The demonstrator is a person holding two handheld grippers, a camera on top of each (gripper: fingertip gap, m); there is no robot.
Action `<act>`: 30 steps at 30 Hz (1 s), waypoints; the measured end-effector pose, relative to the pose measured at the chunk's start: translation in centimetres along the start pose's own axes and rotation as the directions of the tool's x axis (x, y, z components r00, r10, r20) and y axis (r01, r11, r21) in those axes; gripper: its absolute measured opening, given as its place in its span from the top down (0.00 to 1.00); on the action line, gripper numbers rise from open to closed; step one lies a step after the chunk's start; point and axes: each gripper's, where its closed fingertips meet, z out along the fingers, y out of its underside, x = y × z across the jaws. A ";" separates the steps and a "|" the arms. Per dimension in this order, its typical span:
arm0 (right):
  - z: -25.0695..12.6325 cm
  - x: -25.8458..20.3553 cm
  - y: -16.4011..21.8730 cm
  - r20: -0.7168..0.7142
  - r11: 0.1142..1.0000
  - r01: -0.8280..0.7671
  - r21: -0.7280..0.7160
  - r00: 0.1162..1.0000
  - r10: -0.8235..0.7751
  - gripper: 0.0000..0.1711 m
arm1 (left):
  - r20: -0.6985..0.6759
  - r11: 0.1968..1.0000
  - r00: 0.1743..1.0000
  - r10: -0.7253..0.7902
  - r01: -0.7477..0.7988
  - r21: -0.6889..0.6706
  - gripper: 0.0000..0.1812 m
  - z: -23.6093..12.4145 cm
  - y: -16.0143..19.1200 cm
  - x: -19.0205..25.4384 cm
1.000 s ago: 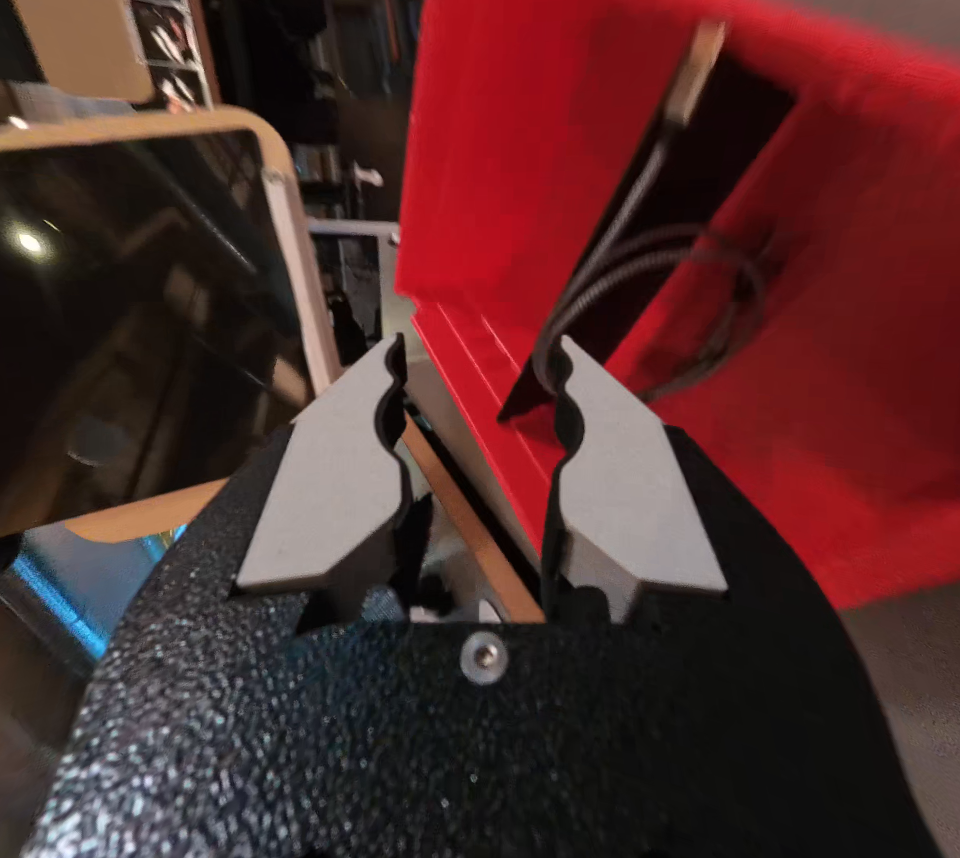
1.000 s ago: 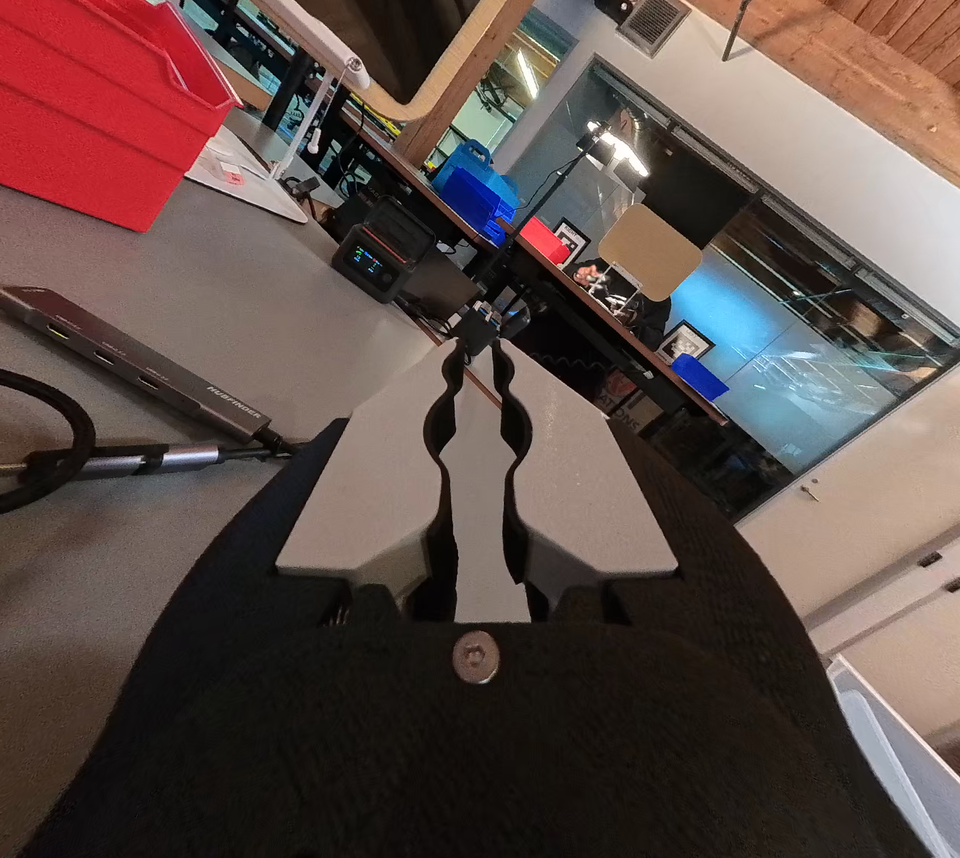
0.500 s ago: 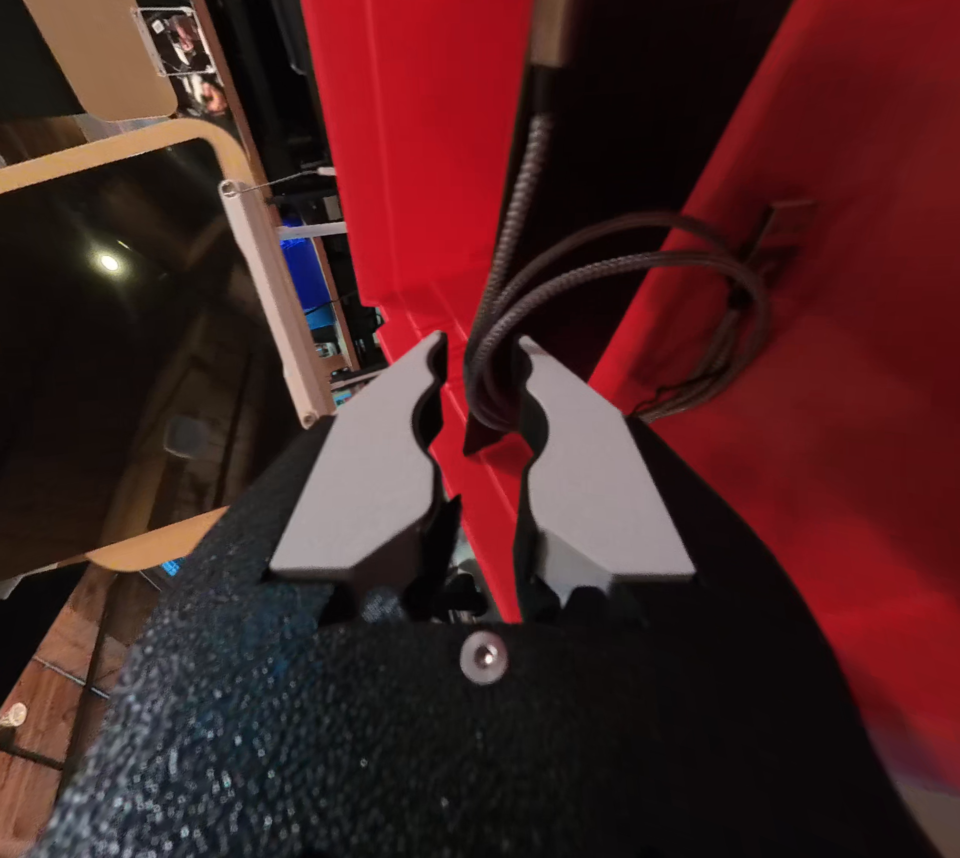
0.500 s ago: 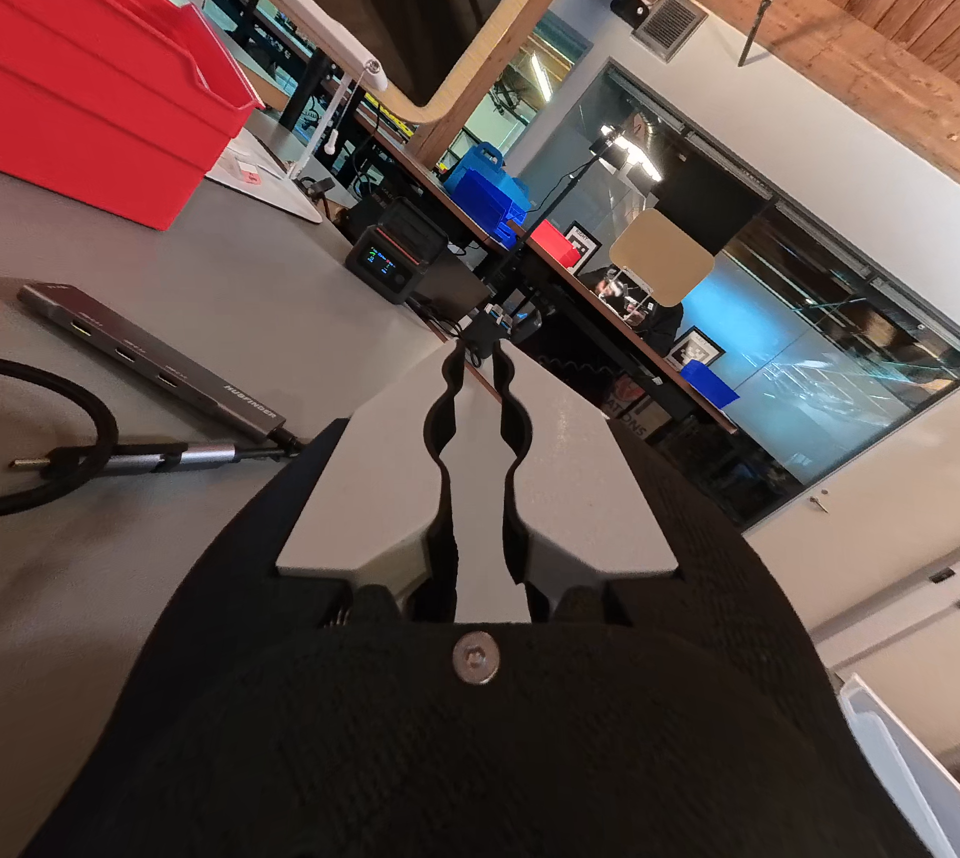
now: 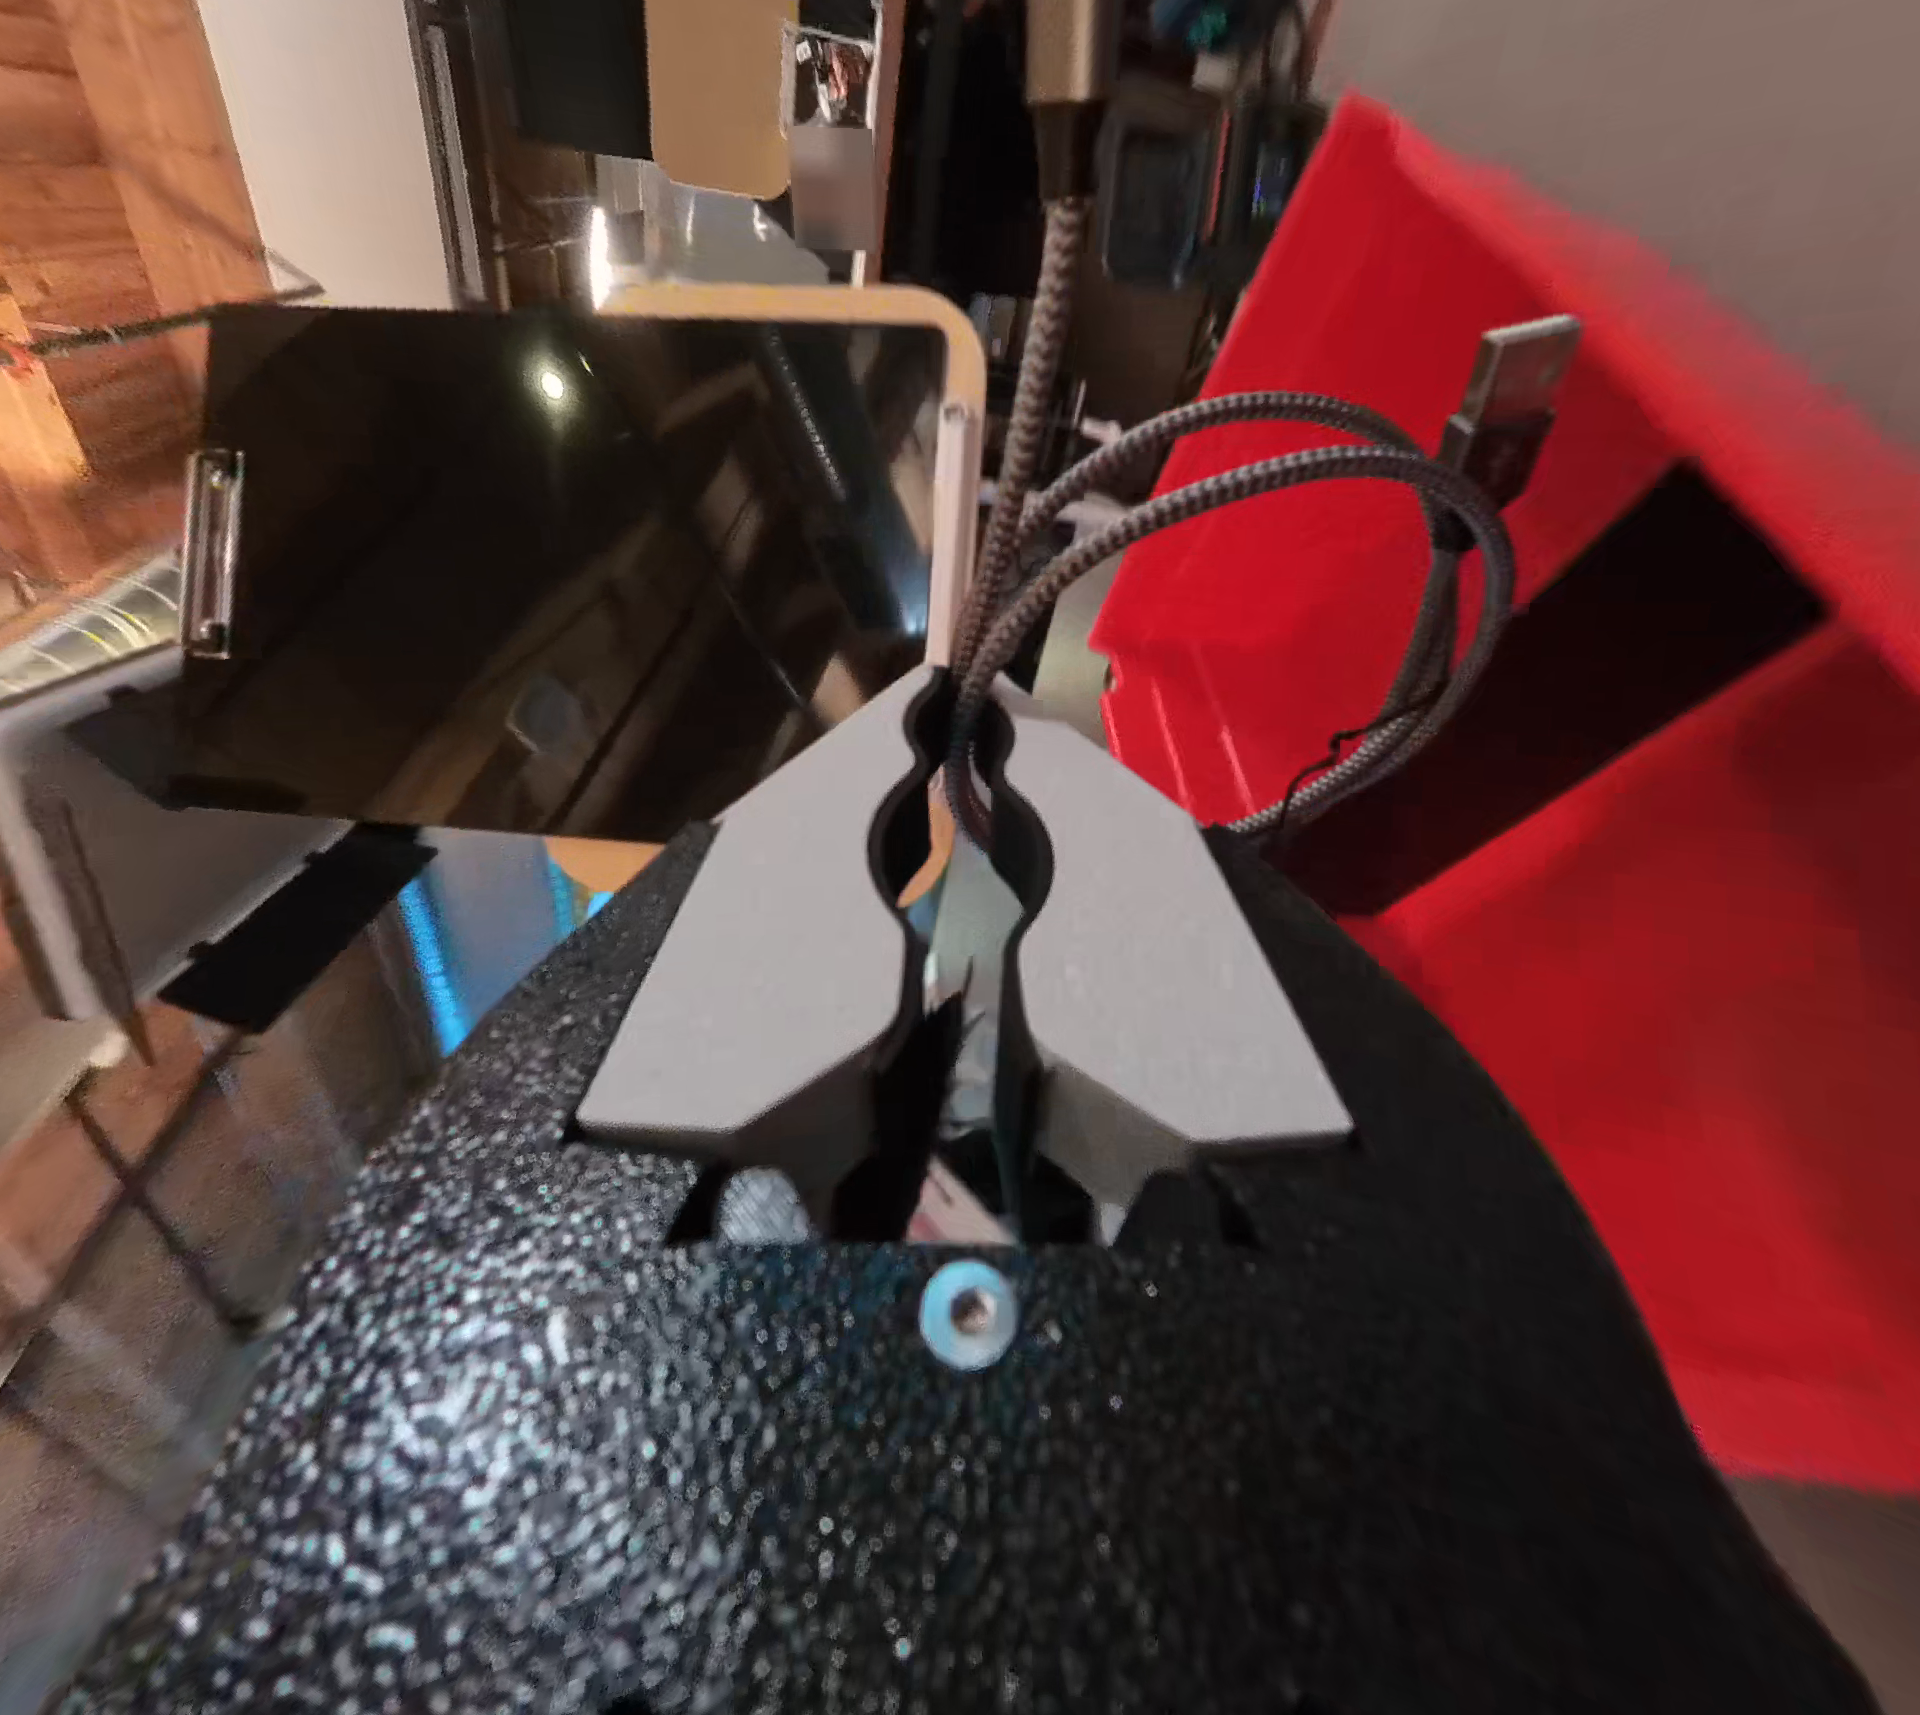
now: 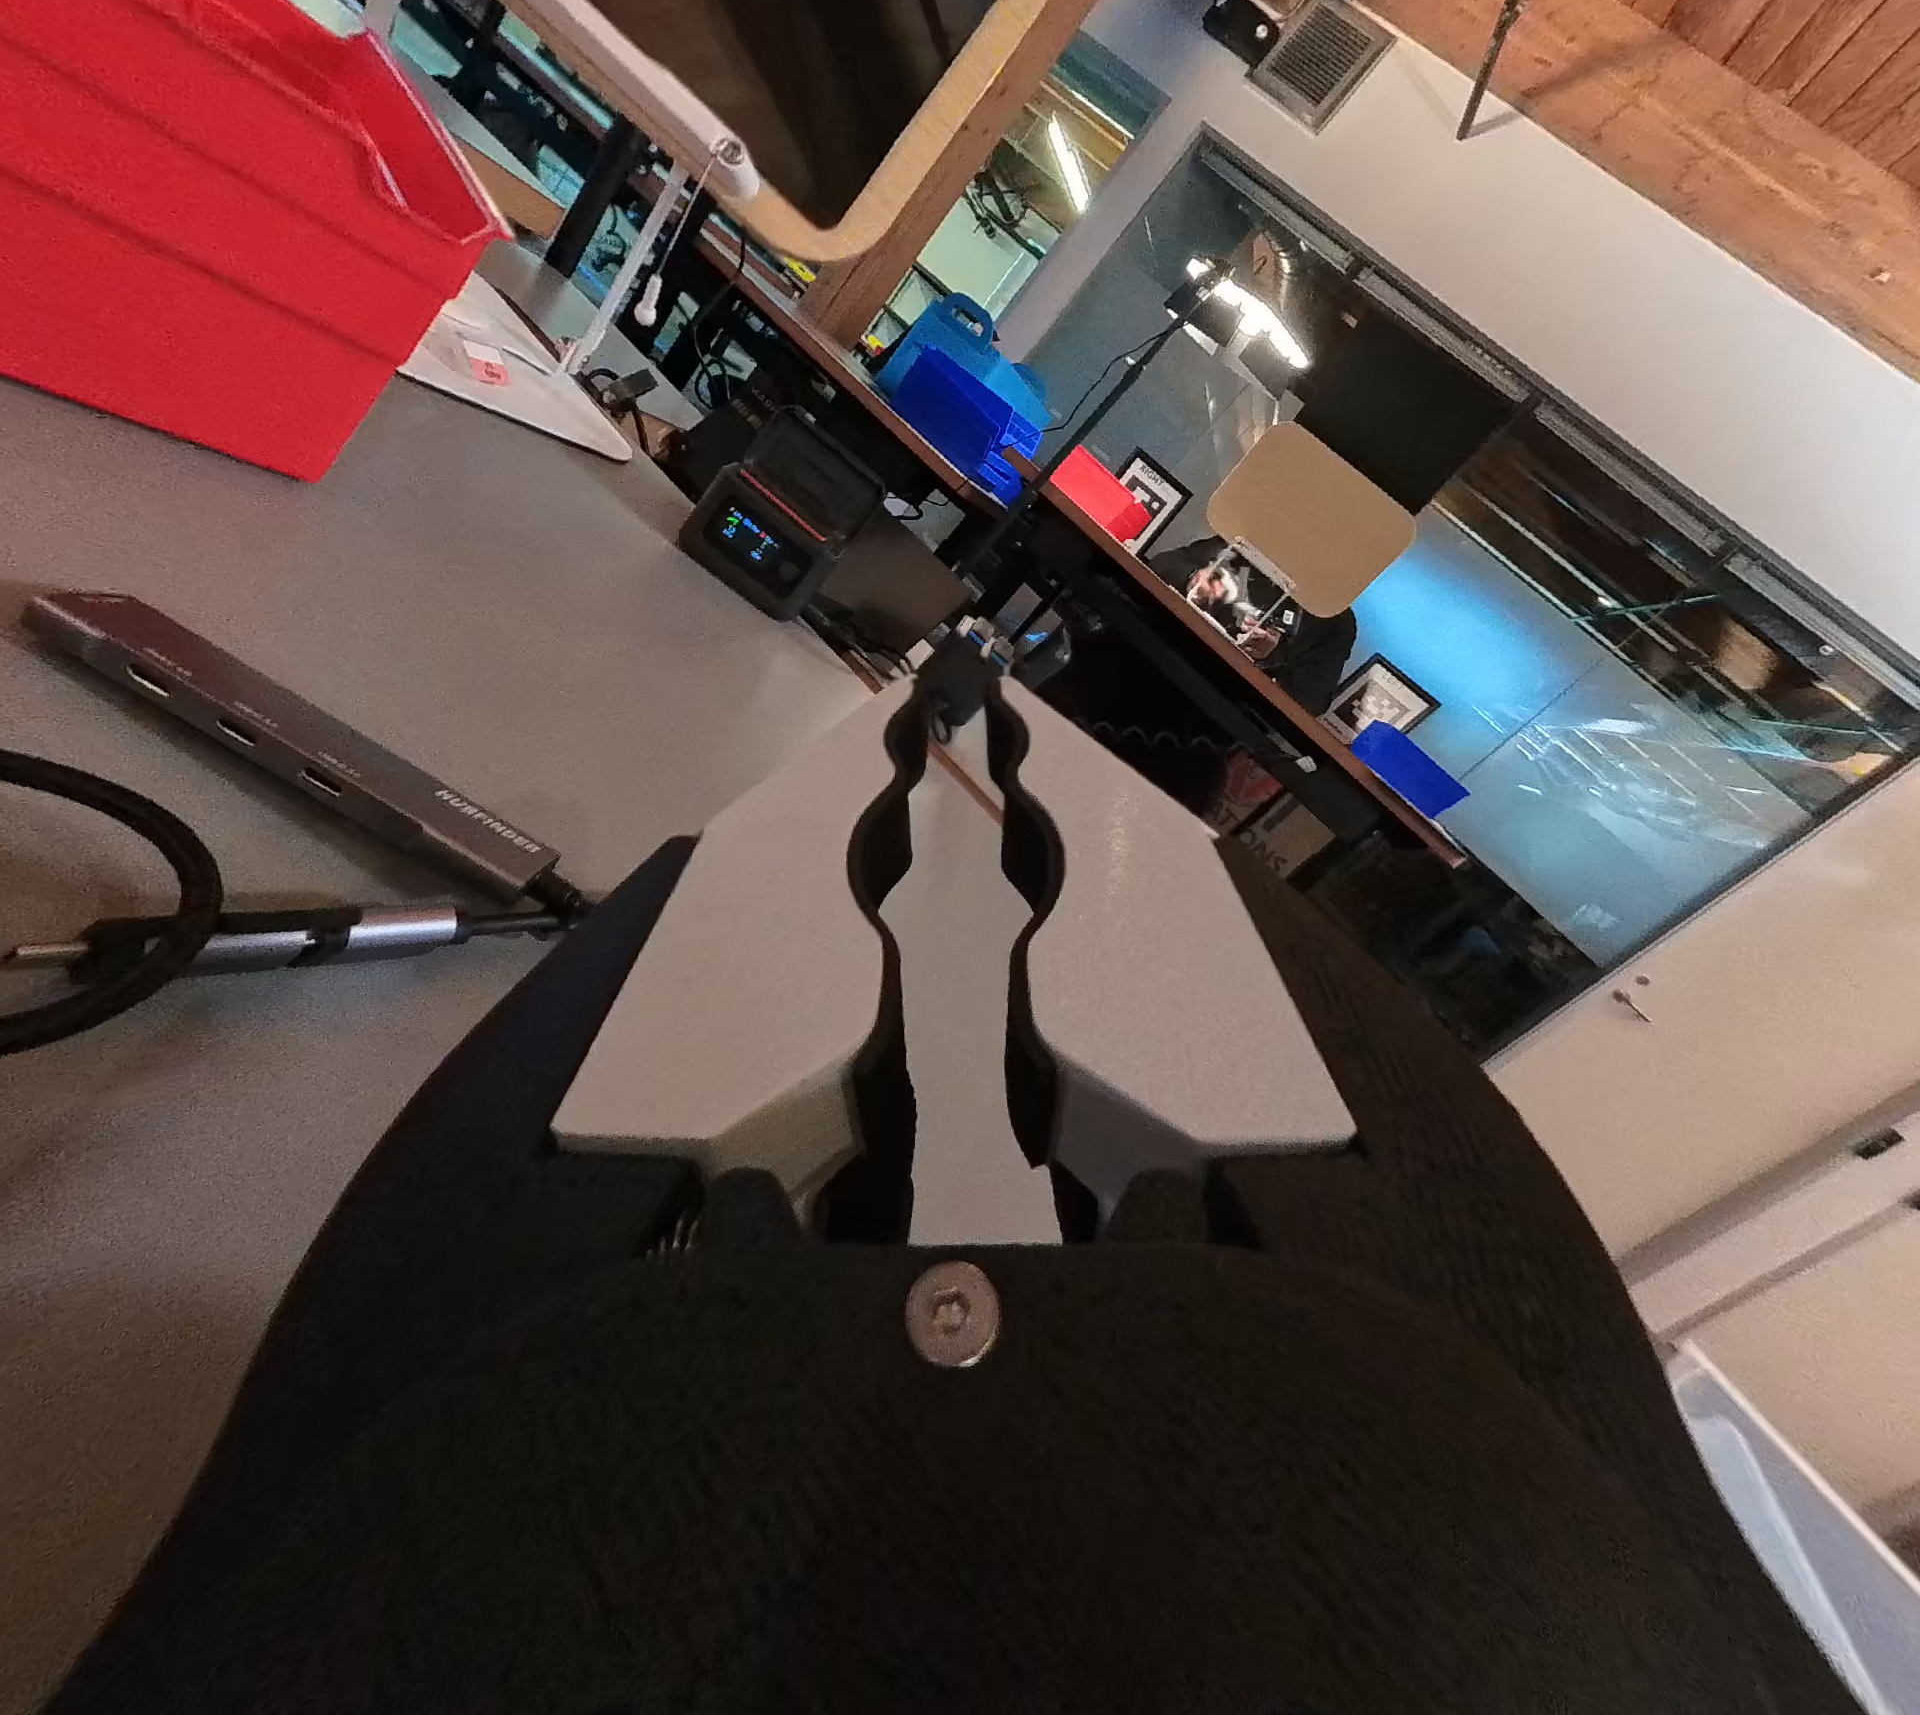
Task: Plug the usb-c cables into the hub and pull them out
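My left gripper is shut on a grey braided cable and holds it up in the air, in front of the red bin. The cable loops to the right, with a USB-A plug at one end and a gold-coloured plug standing straight up at the other. My right gripper is narrowly open and empty, low over the grey table. The slim grey hub lies on the table to its left, ports empty. The hub's own lead and plug lie beside a black cable loop.
The red bin stands at the table's far left in the right wrist view. A small black device with a lit screen sits at the table's far edge. A dark glossy panel with a pale frame is left of my left gripper. Tip to tip, the grippers are about 35 cm apart.
My left gripper has closed on the braided cable and lifted it out of the red bin, swinging left. My right gripper has drifted only slightly.
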 end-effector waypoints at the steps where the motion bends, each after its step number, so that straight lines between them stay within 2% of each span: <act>1: -0.1 0.2 -0.2 -0.008 1.000 0.002 0.007 1.000 -0.002 0.95 | -0.003 0.999 0.999 -0.042 0.042 0.012 0.99 -0.1 -1.4 -0.5; 5: -0.4 1.1 -0.4 -0.037 1.000 0.006 0.011 0.999 -0.006 0.95 | -0.135 0.959 0.953 -0.272 0.281 0.048 0.99 0.8 -7.9 0.3; 8: -0.4 1.4 0.1 -0.056 1.000 -0.004 -0.007 0.998 0.003 0.95 | -0.443 0.825 0.770 -0.460 0.555 0.108 0.99 2.3 -15.0 5.1; 10: -0.4 1.7 0.4 -0.073 1.000 -0.008 -0.017 0.997 0.006 0.95 | -0.484 0.786 0.711 -0.511 0.614 0.071 0.99 4.5 -17.1 7.1; 12: -0.4 2.2 0.7 -0.098 0.999 -0.014 -0.029 0.995 0.011 0.95 | -0.501 0.786 0.670 -0.548 0.617 -0.035 0.99 7.5 -17.6 9.0; 14: -0.4 2.8 1.2 -0.135 0.997 0.020 -0.072 0.990 -0.030 0.95 | -0.570 0.779 0.582 -0.580 0.601 -0.178 0.99 10.0 -18.0 11.6; 19: -0.1 2.7 1.2 -0.138 0.990 0.101 -0.097 0.984 -0.114 0.95 | -0.592 0.738 0.468 -0.656 0.563 -0.372 0.99 16.1 -18.1 14.9; 22: 0.1 2.2 0.9 -0.115 0.988 0.124 -0.093 0.984 -0.134 0.95 | -0.526 0.734 0.516 -0.676 0.525 -0.430 0.99 19.0 -16.6 15.4; 23: 0.2 2.0 0.8 -0.106 0.987 0.132 -0.092 0.984 -0.141 0.96 | -0.522 0.726 0.506 -0.686 0.528 -0.441 0.93 19.4 -16.5 15.7; 25: 0.3 1.6 0.7 -0.085 0.986 0.140 -0.091 0.985 -0.148 0.96 | -0.542 0.688 0.433 -0.720 0.546 -0.478 0.74 19.3 -16.9 16.6; 26: 0.4 1.4 0.7 -0.074 0.985 0.143 -0.093 0.986 -0.150 0.96 | -0.542 0.676 0.418 -0.729 0.562 -0.477 0.70 19.0 -17.0 16.6; 28: 0.5 1.0 0.7 -0.050 0.986 0.139 -0.096 0.988 -0.144 0.96 | -0.544 0.671 0.418 -0.727 0.601 -0.434 0.67 18.1 -17.2 16.1; 30: 0.6 0.7 0.5 -0.032 0.989 0.117 -0.094 0.992 -0.121 0.96 | -0.611 0.680 0.386 -0.691 0.632 -0.371 0.70 15.8 -18.1 15.9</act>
